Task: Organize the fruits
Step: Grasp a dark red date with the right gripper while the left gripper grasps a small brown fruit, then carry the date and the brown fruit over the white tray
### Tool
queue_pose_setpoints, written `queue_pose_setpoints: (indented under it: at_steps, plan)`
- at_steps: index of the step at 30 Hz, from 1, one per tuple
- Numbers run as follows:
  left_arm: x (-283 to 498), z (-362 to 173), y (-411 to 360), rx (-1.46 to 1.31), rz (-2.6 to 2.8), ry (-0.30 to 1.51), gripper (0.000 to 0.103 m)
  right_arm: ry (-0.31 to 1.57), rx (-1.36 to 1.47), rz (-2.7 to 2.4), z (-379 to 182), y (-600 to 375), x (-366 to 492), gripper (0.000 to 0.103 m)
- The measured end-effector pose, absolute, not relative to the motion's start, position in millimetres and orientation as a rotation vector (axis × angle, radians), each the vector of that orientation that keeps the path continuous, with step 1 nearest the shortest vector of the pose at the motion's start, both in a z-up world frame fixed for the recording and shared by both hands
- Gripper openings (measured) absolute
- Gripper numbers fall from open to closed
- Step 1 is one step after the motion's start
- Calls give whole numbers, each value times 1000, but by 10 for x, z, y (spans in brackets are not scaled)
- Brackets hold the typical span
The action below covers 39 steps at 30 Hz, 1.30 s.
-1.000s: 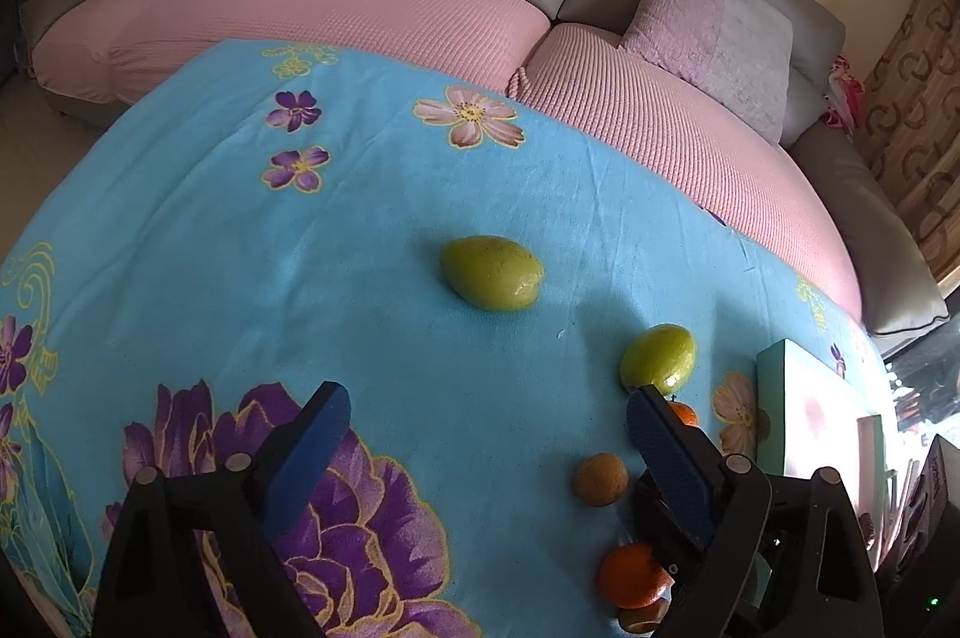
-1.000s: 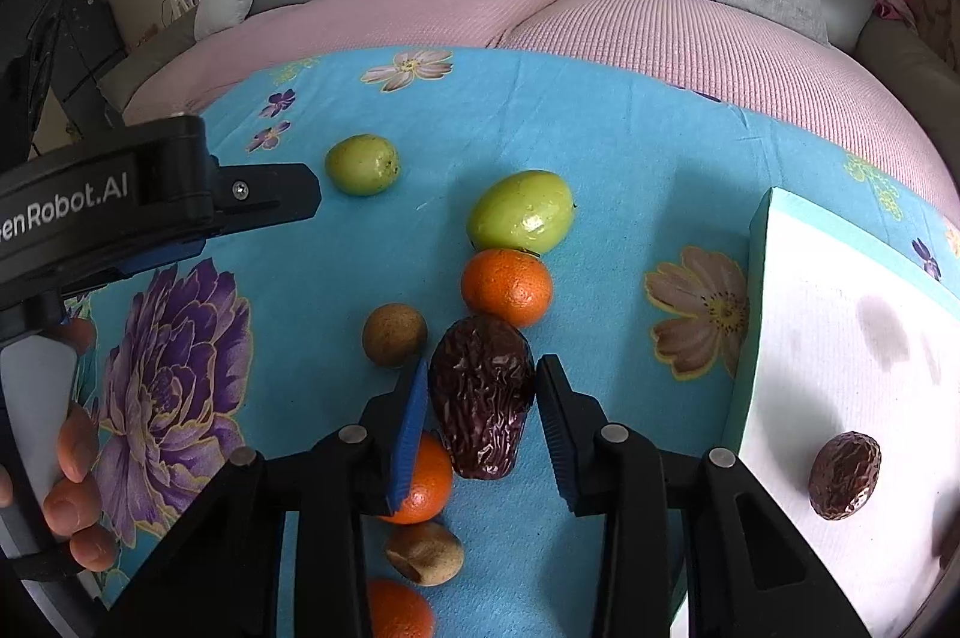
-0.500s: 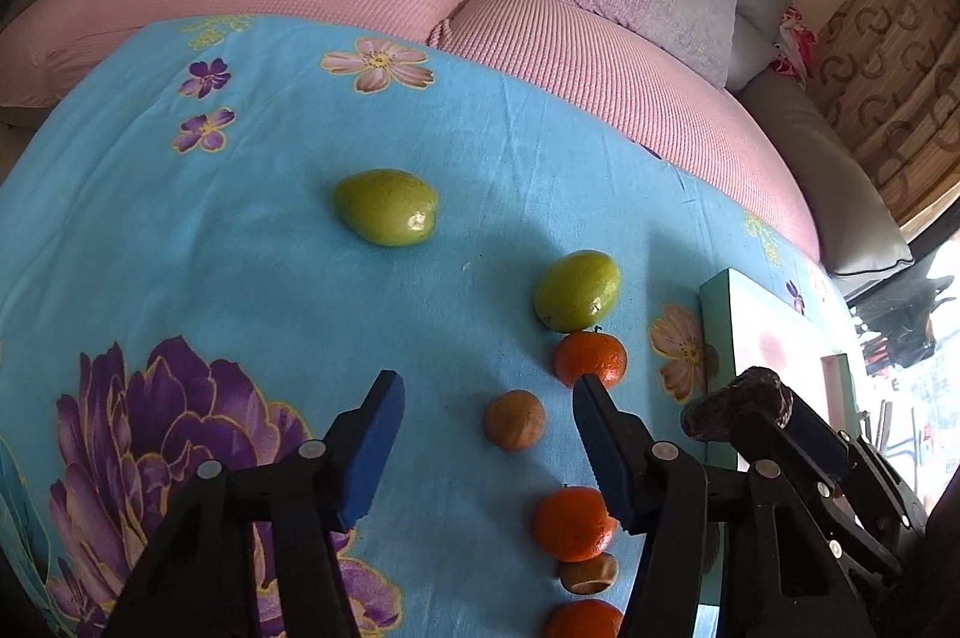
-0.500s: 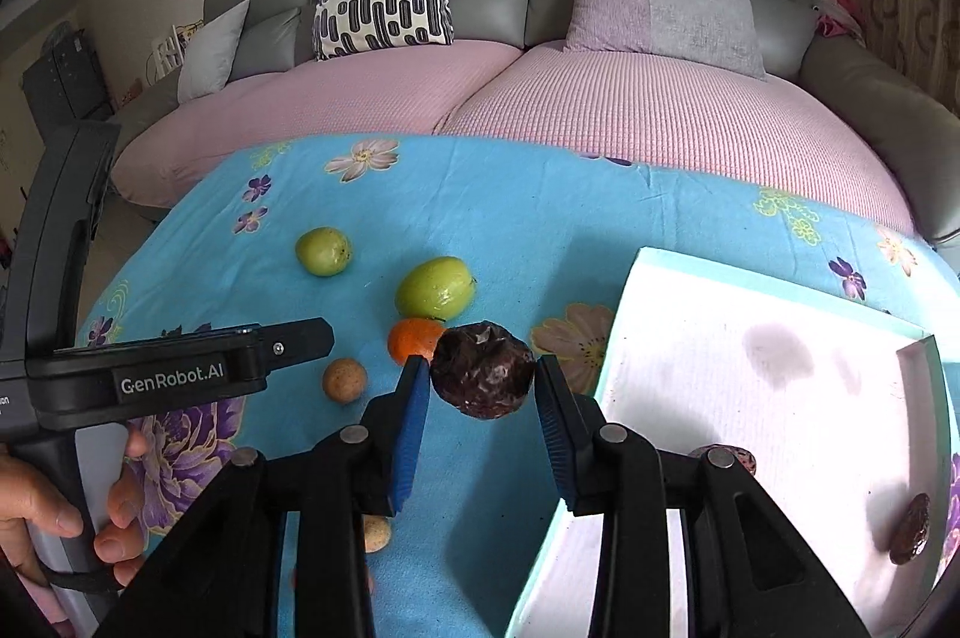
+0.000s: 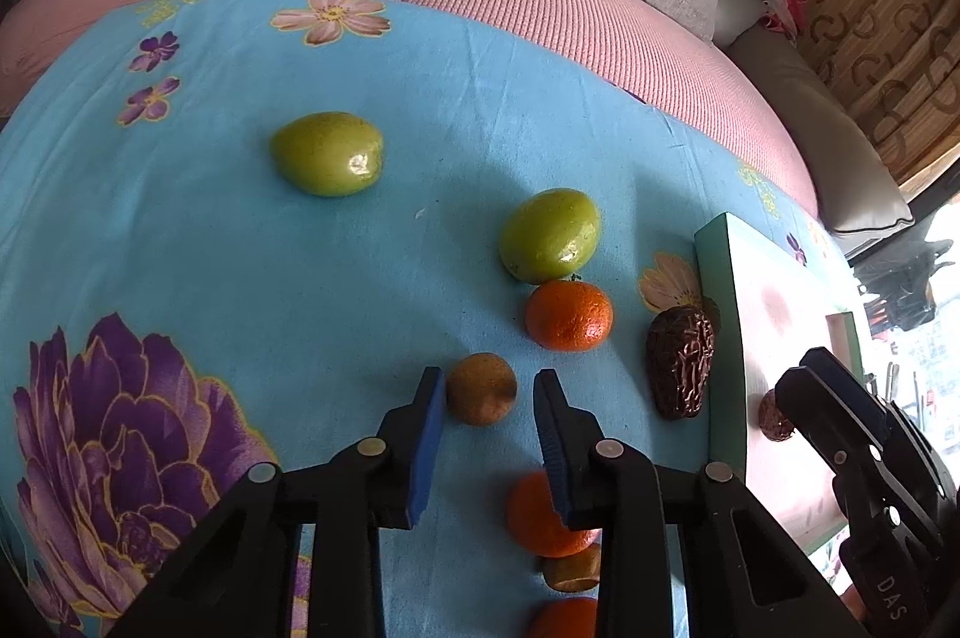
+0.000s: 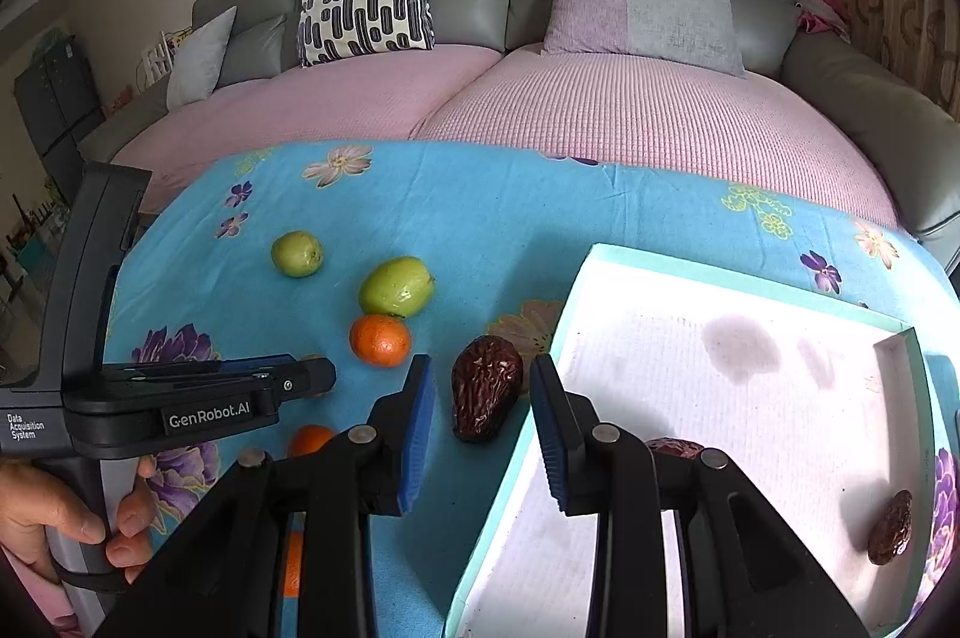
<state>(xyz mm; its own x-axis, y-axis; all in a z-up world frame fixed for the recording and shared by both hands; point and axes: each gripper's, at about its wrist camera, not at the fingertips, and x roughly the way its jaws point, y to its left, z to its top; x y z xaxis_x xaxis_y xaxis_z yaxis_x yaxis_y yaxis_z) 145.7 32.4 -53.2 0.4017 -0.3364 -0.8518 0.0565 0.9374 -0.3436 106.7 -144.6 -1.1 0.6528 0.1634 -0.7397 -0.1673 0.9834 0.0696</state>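
On the blue floral worktop (image 6: 540,218), the right tool (image 6: 477,389) hovers with jaws apart and empty, a wrinkled date (image 6: 483,386) lying loose between them, just beside the tray (image 6: 543,368) edge at three o'clock. The left tool (image 5: 487,401) stands spread around a small brown fruit (image 5: 480,387), not gripping. An orange (image 5: 569,315) sits at one o'clock. Clear cloth lies at nine o'clock.

Wrinkled dark-brown date (image 6: 483,387) lying on blue cloth, just left of mint-rimmed white tray (image 6: 750,398); two glossy green fruits (image 6: 396,286) at 10 o'clock.
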Motion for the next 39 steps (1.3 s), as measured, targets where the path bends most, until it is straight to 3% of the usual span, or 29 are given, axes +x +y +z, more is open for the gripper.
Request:
queue_pose_setpoints:
  at_steps: [22, 39]
  plan:
    - [1461, -408, 663, -362, -178, 1087, 25, 964, -222, 60, -454, -1051, 1441, 34]
    - [1449, -388, 776, -408, -166, 1080, 25, 942, -437, -2, -635, -796, 1449, 37]
